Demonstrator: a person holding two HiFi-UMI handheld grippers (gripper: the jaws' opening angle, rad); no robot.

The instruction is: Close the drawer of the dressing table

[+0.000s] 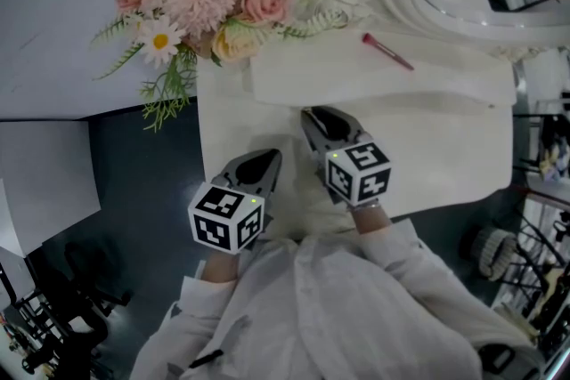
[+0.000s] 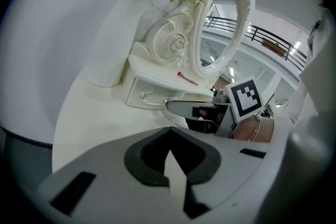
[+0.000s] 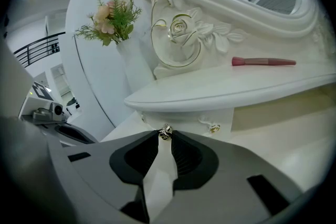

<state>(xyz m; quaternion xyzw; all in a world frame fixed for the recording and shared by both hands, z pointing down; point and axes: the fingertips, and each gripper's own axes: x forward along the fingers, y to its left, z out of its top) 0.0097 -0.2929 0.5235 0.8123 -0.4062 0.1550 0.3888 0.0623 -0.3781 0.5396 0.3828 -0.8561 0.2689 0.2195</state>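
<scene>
Right claw (image 3: 165,140) pinches 1 small metal knob (image 3: 166,131) at its very tips, on the drawer (image 3: 189,117) front just under the shelf (image 3: 236,86). Left claw (image 2: 169,131) is pressed together and empty, well back.

Risk: the tip-only hold may slip. Pushing at 1 of 2 knobs could skew the drawer.

Desk (image 1: 445,156) is white, glossy and mostly bare. Floor (image 1: 142,182) is dark, with railings (image 2: 273,44) beyond.
</scene>
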